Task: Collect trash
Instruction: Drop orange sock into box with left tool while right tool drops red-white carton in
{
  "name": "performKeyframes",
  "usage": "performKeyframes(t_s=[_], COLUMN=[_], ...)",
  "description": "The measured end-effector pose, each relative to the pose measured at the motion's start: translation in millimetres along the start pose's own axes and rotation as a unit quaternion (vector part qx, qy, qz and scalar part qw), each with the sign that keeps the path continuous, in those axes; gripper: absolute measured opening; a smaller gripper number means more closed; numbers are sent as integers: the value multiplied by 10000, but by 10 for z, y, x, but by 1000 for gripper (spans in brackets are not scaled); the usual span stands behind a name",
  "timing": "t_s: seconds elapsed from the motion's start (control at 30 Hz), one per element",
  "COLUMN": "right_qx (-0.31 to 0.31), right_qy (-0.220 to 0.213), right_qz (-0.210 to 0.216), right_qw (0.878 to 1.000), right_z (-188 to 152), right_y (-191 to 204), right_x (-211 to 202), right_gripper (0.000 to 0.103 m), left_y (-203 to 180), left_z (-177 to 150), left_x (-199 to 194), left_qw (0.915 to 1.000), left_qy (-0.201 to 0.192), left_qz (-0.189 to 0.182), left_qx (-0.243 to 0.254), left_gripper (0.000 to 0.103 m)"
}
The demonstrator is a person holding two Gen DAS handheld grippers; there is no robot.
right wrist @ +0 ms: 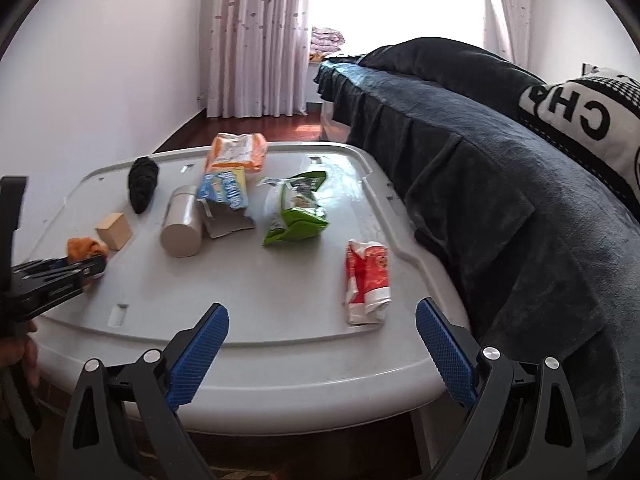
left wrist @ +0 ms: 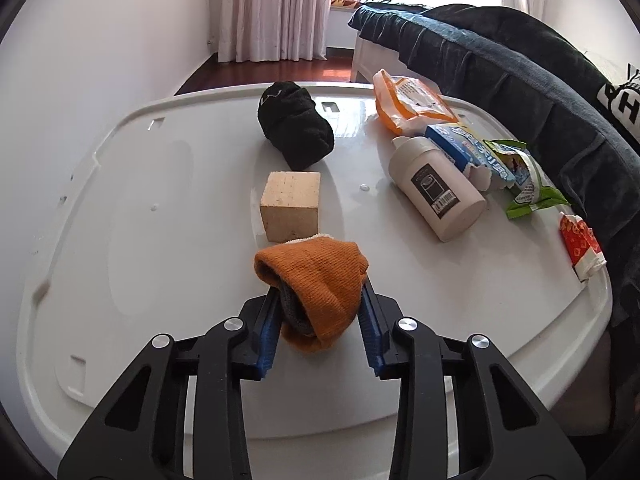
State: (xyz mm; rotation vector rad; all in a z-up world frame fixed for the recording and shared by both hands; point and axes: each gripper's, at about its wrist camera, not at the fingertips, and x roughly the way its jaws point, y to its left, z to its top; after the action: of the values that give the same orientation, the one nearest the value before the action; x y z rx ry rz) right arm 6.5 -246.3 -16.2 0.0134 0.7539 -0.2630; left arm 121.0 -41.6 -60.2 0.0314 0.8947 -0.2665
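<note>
We've got the left gripper point(left wrist: 320, 320) low over the tabletop point(left wrist: 160, 240), its jaws partly closed around an orange knit sock point(left wrist: 316, 280). The blue pads point(left wrist: 266, 334) sit at the sock's two sides; the left one looks pressed against it, while we cannot tell whether the right one touches. So it's a bracketing hold, and we judge it a grip being made or let go rather than a firm carry.

Taking the wooden block point(left wrist: 291, 205) as our landmark: the orange sock lies just on the near side of it, almost touching, and a black rolled sock point(left wrist: 294, 126) lies just beyond it. Neither looks like trash to us, which may be why they sit in their own line.

The real rubbish is off to the right of the block: a beige bottle point(left wrist: 436, 188) on its side, a torn blue carton point(left wrist: 468, 152) touching it, an orange packet point(left wrist: 408, 100) farther back, a green snack bag point(left wrist: 528, 184), and a red-and-white wrapper point(right wrist: 366, 280) nearest the bed point(right wrist: 480, 160).

The right gripper point(right wrist: 322, 354) hovers at the tabletop's near edge, jaws spread wide and holding nothing. That wrapper lies just ahead of it, a likely first pick in our view.
</note>
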Motion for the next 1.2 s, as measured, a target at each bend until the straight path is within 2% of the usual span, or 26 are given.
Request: performKeyframes(t_s=[0.17,0.47,0.6,0.7,0.77,0.8,0.97,1.2], right_qx=[464,-127,-218,-269,-287,-303,-159,-158], right_qy=[94,452,644,716,730,760,754,331], right_qz=[-240,-451,-528,-492,-389,-355,-239,180], right_qw=[9986,9979,9963,9959,9962,9960,9967,9992], right_z=[108,208,215,237,263,277,301,304], right_y=[-312,-177,-178,-195,-194,-190,-219,-113], right_x=[274,817,995,1086,1099,1105,1051,469], right_gripper=[93,89,81,70,55,39,36,36], left_y=[-152,-348,-346,-356,-364,-366,-393,-395], left_z=[-127,-211,-212,-219,-224,-231,-275,-449], left_x=[-295,-570,-579,-579,-568,-562,-581,-783], left_qw=[9997,9981,9979,9979,9980,9980,9982,9980], left_qy=[-160,-312,-301,-329,-293,-282,-244,-245], left_qz=[-152,-525,-563,-550,-557,-557,-544,-585], left_qx=[104,95,50,63,63,64,85,45], left_gripper=[34,34,34,34,34,34,34,34])
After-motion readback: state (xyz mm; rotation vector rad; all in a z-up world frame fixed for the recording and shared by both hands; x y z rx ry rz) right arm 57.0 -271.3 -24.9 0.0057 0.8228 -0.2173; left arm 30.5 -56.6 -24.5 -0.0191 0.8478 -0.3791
